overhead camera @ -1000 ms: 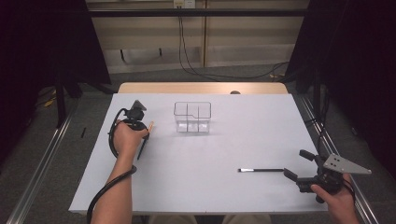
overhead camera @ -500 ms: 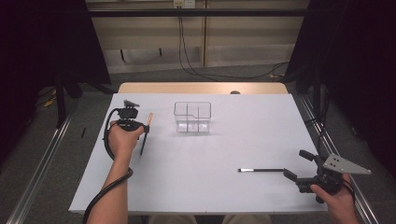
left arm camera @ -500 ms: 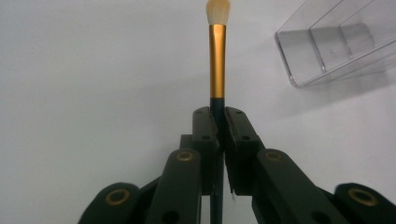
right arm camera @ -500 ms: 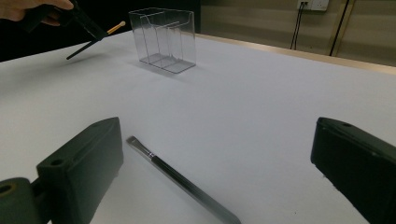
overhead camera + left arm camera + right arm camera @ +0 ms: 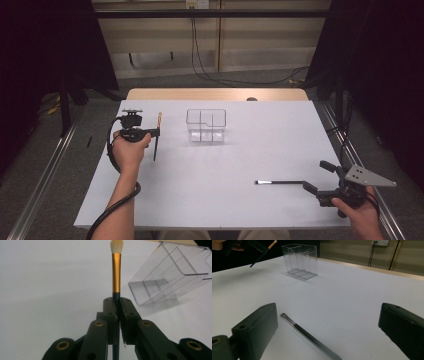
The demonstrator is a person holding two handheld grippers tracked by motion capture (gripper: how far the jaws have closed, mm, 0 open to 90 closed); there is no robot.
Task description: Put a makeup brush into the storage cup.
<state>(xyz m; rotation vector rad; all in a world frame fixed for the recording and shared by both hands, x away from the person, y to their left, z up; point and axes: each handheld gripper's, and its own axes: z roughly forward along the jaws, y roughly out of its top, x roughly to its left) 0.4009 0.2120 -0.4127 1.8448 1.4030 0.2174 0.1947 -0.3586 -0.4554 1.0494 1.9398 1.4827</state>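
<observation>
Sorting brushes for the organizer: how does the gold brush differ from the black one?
The gold brush has a round cream tuft; the black brush has a small flat tip. The gold brush is clamped in the left gripper above the table; the black brush lies flat on it, between the open right gripper's jaws. Both are slim, with dark handles.

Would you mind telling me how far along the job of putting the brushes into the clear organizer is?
Nothing is stored yet: the clear organizer looks empty. The left gripper holds the gold-banded brush beside it. The thin dark brush lies on the table, before the open right gripper.
</observation>
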